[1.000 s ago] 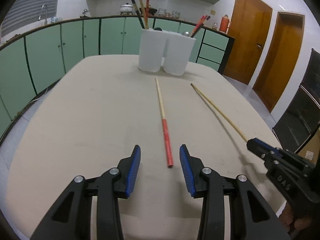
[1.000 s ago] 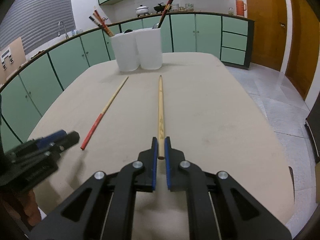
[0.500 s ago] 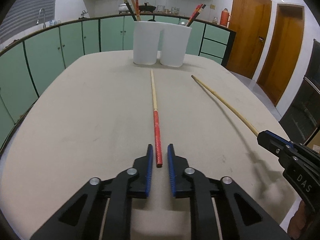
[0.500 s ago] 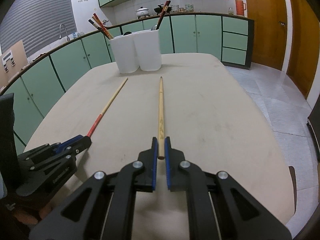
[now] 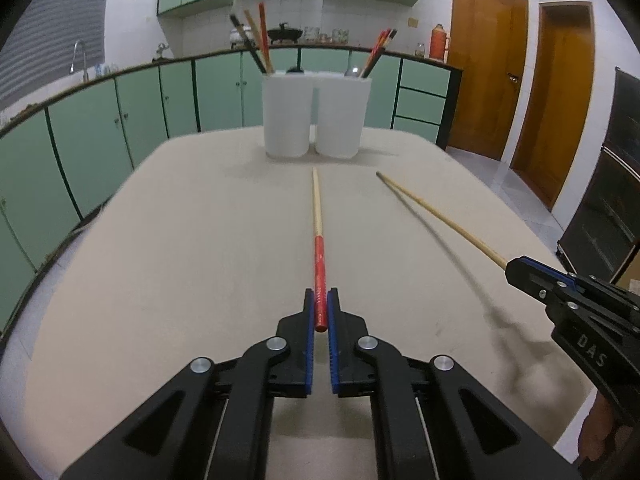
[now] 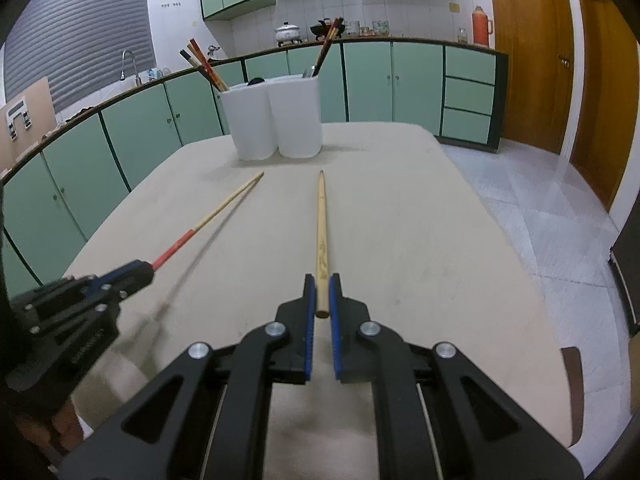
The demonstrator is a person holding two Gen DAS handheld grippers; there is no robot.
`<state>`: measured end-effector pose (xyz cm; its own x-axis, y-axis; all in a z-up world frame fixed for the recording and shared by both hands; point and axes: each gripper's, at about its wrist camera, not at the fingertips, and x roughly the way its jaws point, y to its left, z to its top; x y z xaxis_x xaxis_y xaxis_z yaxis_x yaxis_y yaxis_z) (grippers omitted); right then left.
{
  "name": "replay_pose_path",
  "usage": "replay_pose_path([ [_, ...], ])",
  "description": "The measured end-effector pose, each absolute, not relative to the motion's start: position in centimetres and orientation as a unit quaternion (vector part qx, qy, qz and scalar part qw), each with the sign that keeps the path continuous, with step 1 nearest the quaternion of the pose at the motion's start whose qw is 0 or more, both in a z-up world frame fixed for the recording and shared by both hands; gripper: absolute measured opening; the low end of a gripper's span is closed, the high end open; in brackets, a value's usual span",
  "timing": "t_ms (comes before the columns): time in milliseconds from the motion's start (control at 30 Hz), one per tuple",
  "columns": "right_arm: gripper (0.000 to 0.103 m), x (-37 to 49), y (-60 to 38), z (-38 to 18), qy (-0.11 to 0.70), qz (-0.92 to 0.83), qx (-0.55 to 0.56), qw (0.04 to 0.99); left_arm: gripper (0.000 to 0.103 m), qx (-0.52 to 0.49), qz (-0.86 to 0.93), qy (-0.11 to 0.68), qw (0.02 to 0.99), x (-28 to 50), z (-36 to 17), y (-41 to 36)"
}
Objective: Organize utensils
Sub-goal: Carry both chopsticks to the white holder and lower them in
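Holder (image 5: 287, 116) contents hidden but for protruding chopstick tops (image 5: 262, 36).

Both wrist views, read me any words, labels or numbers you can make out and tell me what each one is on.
"DAS": raised letters on the black body of the right hand-held gripper, seen in the left wrist view.
Raised lettering on the body of the left hand-held gripper, in the right wrist view: too blurred to read.
Dark markings on the red-handled chopstick and on the plain wooden chopstick: too small to read.
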<state>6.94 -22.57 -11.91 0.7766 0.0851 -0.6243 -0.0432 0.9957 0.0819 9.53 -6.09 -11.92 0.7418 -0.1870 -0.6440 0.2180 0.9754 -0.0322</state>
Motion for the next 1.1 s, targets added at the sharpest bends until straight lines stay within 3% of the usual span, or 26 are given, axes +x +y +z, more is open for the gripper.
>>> replay_pose_path([
  [333,0.006,6.2,-23.1,-8.3,0.298,0.033,0.03,0.954,0.006,0.026,-0.113,0.289,0.95,8.3,-7.1,-5.1],
  [767,0.006,7.6,-24.3,0.6,0.236,0.049,0.02,0.97,0.006,0.03,-0.135,0.218,0.966,9.0,0.3,-4.7],
  [1100,0.006,11.4,-25.2,5.1,0.252,0.077,0.021,0.965,0.006,0.027,-0.165,0.21,0.963,11.9,3.7,-4.8],
])
